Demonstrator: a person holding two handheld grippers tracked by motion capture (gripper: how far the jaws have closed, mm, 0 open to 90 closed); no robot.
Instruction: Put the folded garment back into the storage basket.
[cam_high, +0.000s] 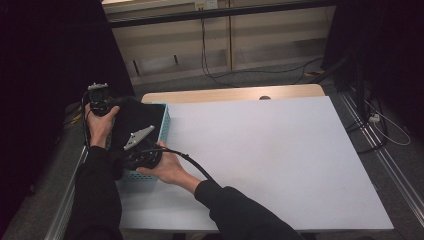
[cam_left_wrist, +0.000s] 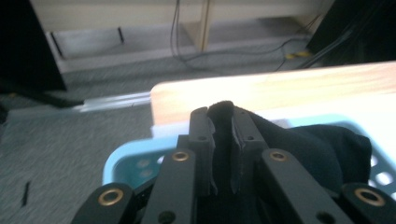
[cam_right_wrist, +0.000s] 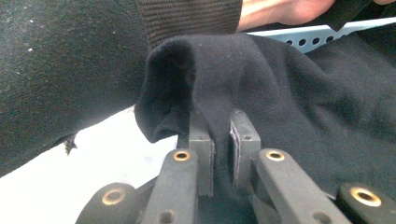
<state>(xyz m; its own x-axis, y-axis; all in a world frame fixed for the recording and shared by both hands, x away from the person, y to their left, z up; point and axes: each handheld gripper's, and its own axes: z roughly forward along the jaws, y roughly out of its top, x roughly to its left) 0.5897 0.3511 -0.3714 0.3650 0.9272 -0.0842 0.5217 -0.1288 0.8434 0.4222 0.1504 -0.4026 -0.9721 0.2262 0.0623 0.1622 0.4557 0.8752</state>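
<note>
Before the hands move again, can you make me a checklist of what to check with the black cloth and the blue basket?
1. Left gripper has cloth between its fingers: ok, a fold of the black cloth is pinched there.
2. Right gripper has cloth too: ok, its fingers are closed on another fold.
3. Cloth is over the blue basket: ok, most of it lies in or above the basket at the table's left edge.
4. Cloth is free of the basket rim: cannot tell, the dark cloth hides it.
5. White table has room to lay the cloth out: ok.
6. Right gripper's cable is away from the cloth: ok, it trails over the wrist.
</note>
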